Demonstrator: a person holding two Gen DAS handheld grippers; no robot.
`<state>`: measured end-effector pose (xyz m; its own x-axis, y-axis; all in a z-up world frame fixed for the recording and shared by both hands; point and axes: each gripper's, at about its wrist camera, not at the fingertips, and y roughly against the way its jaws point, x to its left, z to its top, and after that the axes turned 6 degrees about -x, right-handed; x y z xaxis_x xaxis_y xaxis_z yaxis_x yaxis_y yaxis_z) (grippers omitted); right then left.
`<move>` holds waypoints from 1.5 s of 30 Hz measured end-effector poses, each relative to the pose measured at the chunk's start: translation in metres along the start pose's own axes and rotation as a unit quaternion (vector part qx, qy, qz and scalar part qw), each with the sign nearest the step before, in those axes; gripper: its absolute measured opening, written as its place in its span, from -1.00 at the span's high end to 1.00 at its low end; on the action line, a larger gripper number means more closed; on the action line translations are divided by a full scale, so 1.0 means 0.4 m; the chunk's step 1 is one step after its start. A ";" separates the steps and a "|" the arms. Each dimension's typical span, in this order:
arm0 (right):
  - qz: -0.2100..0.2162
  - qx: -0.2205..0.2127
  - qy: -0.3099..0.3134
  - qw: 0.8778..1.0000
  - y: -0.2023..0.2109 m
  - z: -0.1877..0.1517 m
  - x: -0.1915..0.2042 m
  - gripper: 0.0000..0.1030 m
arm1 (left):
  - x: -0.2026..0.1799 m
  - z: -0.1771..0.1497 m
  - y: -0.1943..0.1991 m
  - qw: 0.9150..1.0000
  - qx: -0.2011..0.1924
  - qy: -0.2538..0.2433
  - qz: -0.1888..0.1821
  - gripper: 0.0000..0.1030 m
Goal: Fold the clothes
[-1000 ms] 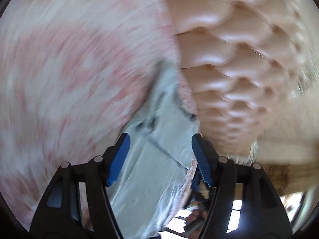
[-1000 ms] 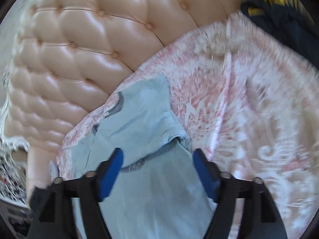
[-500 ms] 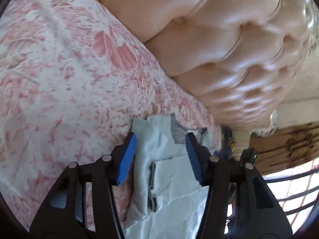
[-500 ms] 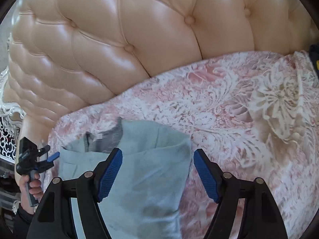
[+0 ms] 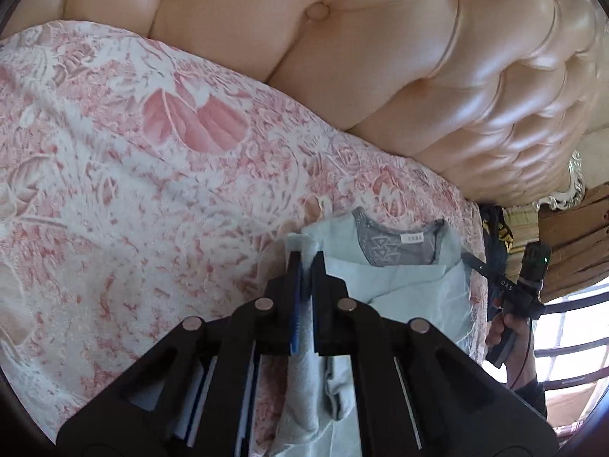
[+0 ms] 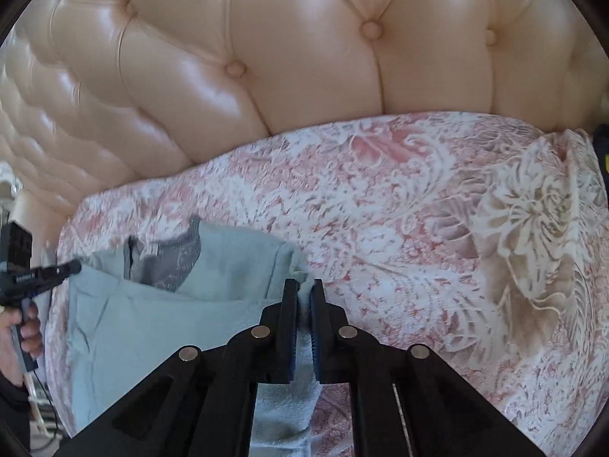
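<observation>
A light blue shirt (image 5: 411,278) with a grey neck lining lies on the pink floral bedspread (image 5: 152,190) close to the headboard. My left gripper (image 5: 305,257) is shut on the shirt's left top corner, and cloth bunches between its blue pads. My right gripper (image 6: 303,285) is shut on the shirt (image 6: 160,320) at its right top corner. Each gripper shows in the other's view: the right one at the far right edge (image 5: 510,293), the left one at the far left edge (image 6: 42,272), both held by a hand.
A tufted peach leather headboard (image 6: 304,57) rises right behind the shirt. The bedspread (image 6: 437,228) spreads to the right. A dark garment with yellow marks (image 5: 498,228) lies past the bed edge. A window with bars (image 5: 571,327) is at the far right.
Both grippers were open over the shirt; now both have dropped to its top corners and shut on the cloth. The shirt lies nearer the headboard.
</observation>
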<state>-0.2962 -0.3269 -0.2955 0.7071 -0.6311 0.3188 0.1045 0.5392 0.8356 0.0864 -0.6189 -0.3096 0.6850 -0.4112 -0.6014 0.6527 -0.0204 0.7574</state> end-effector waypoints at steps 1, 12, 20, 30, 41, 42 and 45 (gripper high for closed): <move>0.000 -0.001 -0.005 1.000 -0.001 -0.001 -0.002 0.90 | 0.003 -0.001 0.001 1.000 -0.001 0.002 0.001 0.91; -0.015 -0.004 -0.021 1.000 -0.005 -0.006 -0.019 0.90 | 0.040 -0.016 0.007 1.000 -0.010 0.028 0.010 0.80; -0.037 -0.051 -0.066 0.996 0.101 -0.014 -0.041 -0.45 | -0.013 -0.062 0.135 0.996 -0.048 -0.018 0.071 -0.55; -0.045 -0.188 0.011 0.981 0.568 -0.399 0.154 -0.54 | -0.335 -0.589 0.531 0.951 -0.202 -0.184 0.141 -0.55; -0.045 -0.183 0.016 0.982 0.767 -0.879 0.297 -0.56 | -0.330 -1.006 0.662 0.967 -0.172 -0.178 0.065 -0.59; -0.049 -0.177 0.015 0.983 0.771 -0.905 0.292 -0.56 | -0.312 -1.022 0.659 0.970 -0.162 -0.171 0.055 -0.59; -0.056 -0.170 0.016 0.984 0.774 -0.955 0.281 -0.56 | -0.269 -1.023 0.624 0.973 -0.150 -0.164 0.061 -0.39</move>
<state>0.0827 -0.0179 -0.1716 0.6983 -0.6830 0.2142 0.4071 0.6251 0.6660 0.3082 -0.2068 -0.1598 0.6556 -0.6636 -0.3602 0.6713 0.2938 0.6804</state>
